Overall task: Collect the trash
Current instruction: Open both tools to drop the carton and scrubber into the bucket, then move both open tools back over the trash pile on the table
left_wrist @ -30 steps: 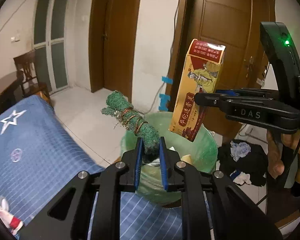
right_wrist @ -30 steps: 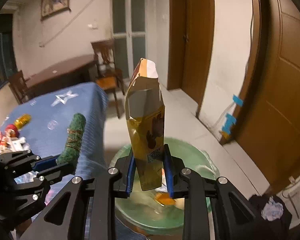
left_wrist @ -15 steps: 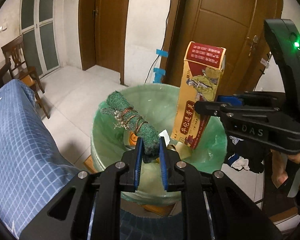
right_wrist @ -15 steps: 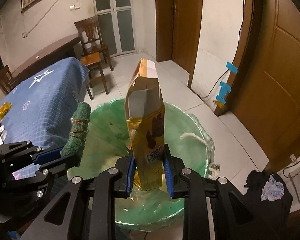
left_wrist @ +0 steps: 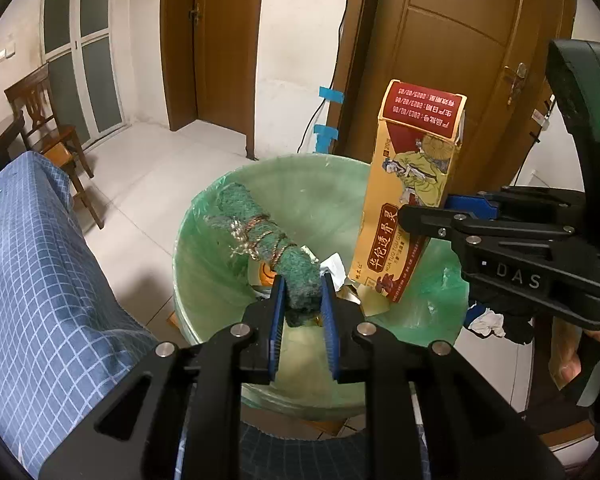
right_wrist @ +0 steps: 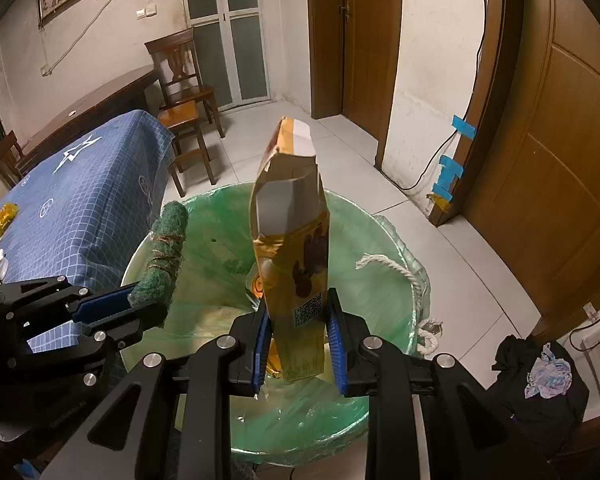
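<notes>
Green scouring-pad roll [left_wrist: 272, 248] and yellow carton [left_wrist: 410, 192] now down over the green-lined bin [left_wrist: 204, 216], where a second ago higher, short of its rim. Roll's near end between the pads of the left gripper [left_wrist: 302, 300], jaws opening, pads seemingly touching it yet. Carton upright, clamped low in the right gripper [right_wrist: 298, 336].

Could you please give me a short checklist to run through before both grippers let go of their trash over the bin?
1. Left gripper grips the green scouring pad roll: ok, though its jaws are opening.
2. Right gripper shut on the yellow medicine box: ok.
3. Roll above the green-lined trash bin: ok.
4. Box above the bin opening: ok.
5. Room left inside the bin: ok, only a few scraps at the bottom.
6. Box will drop clear of the roll: cannot tell.
</notes>
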Demonstrator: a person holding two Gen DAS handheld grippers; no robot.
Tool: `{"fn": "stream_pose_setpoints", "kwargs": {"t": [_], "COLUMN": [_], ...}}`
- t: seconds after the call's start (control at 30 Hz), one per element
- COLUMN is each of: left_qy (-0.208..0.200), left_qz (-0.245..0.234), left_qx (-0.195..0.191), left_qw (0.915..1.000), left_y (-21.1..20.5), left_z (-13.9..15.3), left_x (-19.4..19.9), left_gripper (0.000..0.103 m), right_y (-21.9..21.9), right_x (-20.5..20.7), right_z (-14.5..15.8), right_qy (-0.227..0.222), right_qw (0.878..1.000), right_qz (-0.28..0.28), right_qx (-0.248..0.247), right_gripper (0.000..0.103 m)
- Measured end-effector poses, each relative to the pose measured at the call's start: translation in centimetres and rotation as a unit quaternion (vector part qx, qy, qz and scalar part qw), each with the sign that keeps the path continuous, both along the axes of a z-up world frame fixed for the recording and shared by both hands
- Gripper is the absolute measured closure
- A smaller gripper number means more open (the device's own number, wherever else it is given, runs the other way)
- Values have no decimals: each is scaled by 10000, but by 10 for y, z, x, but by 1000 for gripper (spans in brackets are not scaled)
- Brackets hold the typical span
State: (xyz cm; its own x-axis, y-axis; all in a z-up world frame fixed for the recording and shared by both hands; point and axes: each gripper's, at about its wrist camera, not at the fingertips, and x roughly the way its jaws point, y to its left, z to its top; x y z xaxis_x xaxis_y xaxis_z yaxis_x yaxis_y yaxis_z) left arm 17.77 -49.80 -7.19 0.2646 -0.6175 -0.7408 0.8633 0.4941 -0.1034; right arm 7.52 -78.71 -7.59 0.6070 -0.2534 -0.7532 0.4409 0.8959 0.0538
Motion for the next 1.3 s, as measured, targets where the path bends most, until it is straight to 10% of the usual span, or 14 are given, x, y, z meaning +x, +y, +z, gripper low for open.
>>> {"fn": "stream_pose_setpoints", "kwargs": {"t": [0.1,0.17,0.23,0.4,1.3], "left_qy": [63,62,9,-21,-540], "left_qz": [59,89,134,286,385], "left_qx": [95,133,136,144,510], "left_qw": [9999,9999,9998,9995,9965], "left_y": [-1,-2,1,12,246], "left_z": [-2,-3,-2,2,5], "left_x": [2,1,-1,-6,-96], "left_gripper": [70,48,26,14,6], "right_y": [-3,-4,-2,11,247], "right_x": [-5,-9,-14,-32,-155], "right_z": [1,2,2,7,19], "right_qy": [-102,-176,-178,-398,-1531], "right_qw": [9999,9996,9995,9988,9788], "right_qz": [-122,-207,-258,-271,1299], "right_qx": [25,18,-4,-81,-405], "right_gripper": [59,25,25,23,7]}}
